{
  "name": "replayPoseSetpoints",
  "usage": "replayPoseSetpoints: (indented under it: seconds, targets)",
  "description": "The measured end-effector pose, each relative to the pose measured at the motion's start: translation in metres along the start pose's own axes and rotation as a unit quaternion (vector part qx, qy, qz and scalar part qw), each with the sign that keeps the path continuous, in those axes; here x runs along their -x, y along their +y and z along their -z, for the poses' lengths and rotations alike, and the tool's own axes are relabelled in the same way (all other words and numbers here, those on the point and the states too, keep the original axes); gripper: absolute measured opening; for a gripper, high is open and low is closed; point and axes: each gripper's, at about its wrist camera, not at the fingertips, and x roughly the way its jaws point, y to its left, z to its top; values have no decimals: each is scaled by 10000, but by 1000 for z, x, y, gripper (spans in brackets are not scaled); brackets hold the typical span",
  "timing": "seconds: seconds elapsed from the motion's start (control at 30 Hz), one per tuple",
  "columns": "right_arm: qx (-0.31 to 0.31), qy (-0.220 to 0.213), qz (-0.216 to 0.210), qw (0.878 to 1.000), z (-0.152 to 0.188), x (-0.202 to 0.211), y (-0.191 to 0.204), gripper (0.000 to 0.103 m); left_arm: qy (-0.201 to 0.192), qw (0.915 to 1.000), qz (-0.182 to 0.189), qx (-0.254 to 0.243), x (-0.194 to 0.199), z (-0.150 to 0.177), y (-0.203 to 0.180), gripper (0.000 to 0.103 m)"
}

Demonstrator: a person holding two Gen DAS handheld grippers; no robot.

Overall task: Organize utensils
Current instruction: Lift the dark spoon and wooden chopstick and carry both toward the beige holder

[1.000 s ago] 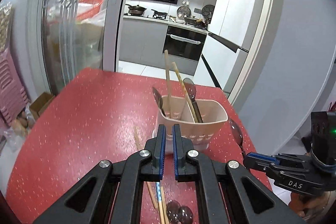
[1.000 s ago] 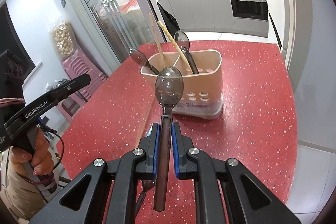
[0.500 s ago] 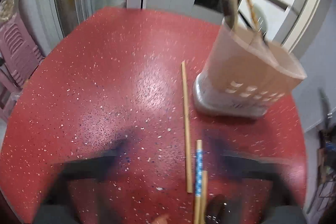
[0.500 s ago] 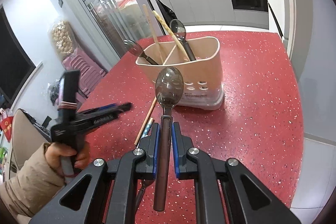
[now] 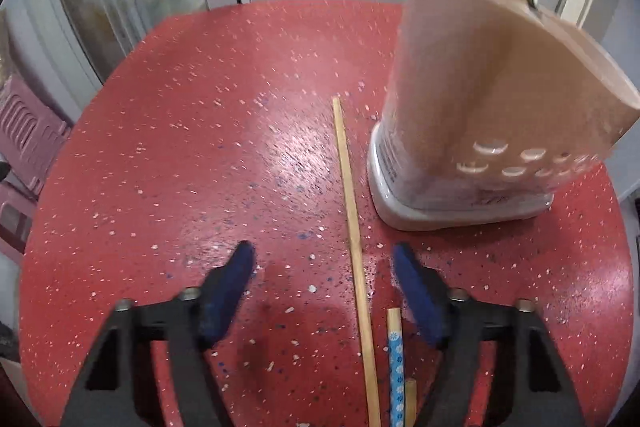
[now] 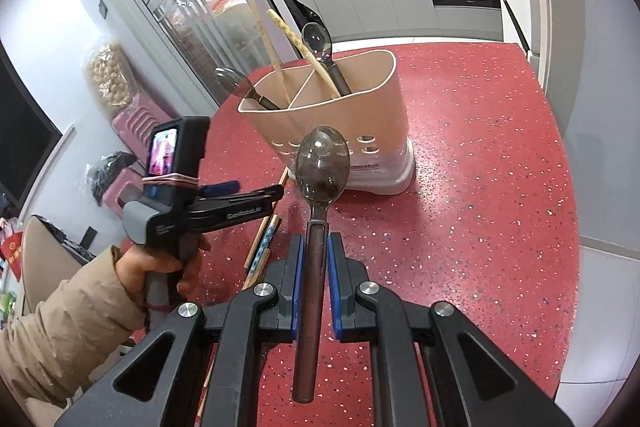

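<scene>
A second ago the left gripper [image 5: 324,259] sat shut facing the utensil holder [image 5: 480,87]; now it has dipped toward the red table [image 5: 160,147], jaws wide and just easing narrower, a plain chopstick [image 5: 352,227] lying between them untouched. The right gripper [image 6: 314,247] still clamps the dark spoon [image 6: 322,163] near the holder

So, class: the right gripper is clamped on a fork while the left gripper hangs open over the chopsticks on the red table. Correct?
Not quite. The right wrist view shows the right gripper clamped on a dark spoon, not a fork. The rest stands: left gripper open over the chopsticks.
</scene>
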Motion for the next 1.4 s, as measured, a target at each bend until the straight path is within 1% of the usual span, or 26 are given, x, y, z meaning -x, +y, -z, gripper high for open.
replayPoseSetpoints:
  seconds: [0.03,0.1,0.13,0.17,0.2,0.23,0.27,0.33,0.37,0.47,0.67,0.87,1.0,1.13,1.23,1.4]
  targets:
    - [-10,0,12,10000,0,0,0,12,38,10000,11,-22,-4,-1,-2,90]
    - [-45,14,18,10000,-1,-2,-1,12,135,9999,29,-89,-11,-1,-3,83]
    - [-58,20,21,10000,-1,-2,-1,12,79,9999,69,-88,-9,0,-2,80]
    - [-68,28,25,10000,-1,-3,-1,12,87,9998,121,-107,-9,0,-3,72]
    - [-71,35,27,10000,-1,-4,0,12,64,9997,152,-192,-8,-1,-4,49]
    - [-73,41,28,10000,0,-4,0,12,64,9993,214,-308,-7,-1,-7,34]
    - [-73,47,30,10000,0,-5,0,12,86,9989,174,-429,-5,1,-10,31]
    - [-86,48,31,9999,0,-6,0,12,77,9983,184,-551,-1,4,-13,31]
    - [-95,39,27,9999,0,-6,1,12,48,9983,237,-522,1,6,-11,31]
    - [-76,25,37,10000,1,-5,2,12,-139,9985,432,-300,15,16,-4,31]
    - [-53,34,23,10000,1,-7,5,12,-534,9963,646,178,50,30,15,31]
    - [70,27,12,10000,2,-6,15,12,-900,9919,805,405,89,45,23,31]
    - [138,14,18,9999,2,-5,21,12,-1186,9877,846,569,118,57,29,31]
    - [200,-32,19,9998,2,-2,26,12,-1503,9825,820,727,140,56,41,31]
    - [241,-113,8,9996,0,2,30,12,-1750,9776,829,821,154,50,50,31]
    - [280,-270,28,9992,-9,8,32,12,-2131,9694,897,823,182,39,49,31]
